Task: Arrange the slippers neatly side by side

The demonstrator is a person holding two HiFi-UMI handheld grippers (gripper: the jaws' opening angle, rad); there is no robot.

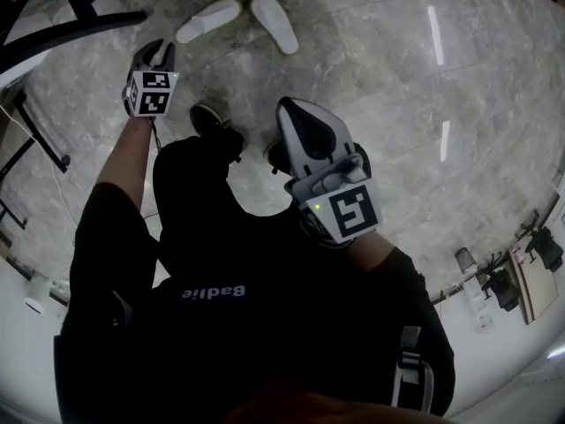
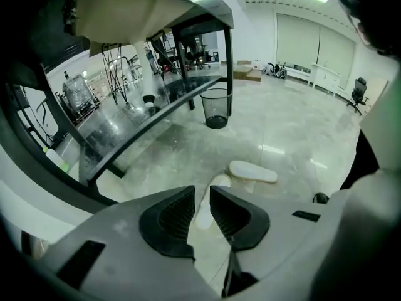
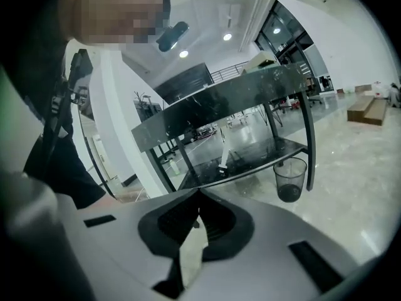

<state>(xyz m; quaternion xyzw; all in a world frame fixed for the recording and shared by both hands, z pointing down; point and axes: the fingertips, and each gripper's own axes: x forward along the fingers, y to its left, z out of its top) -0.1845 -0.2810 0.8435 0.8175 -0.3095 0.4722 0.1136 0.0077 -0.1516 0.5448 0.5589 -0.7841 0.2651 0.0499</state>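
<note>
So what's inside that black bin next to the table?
The bin is made of see-through mesh, and its upper part looks empty. The bottom is dark, so anything lying down there can't be made out.

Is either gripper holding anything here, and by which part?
Nothing is held. The left gripper is slightly open, the right gripper shut empty; both slippers lie on the floor.
</note>
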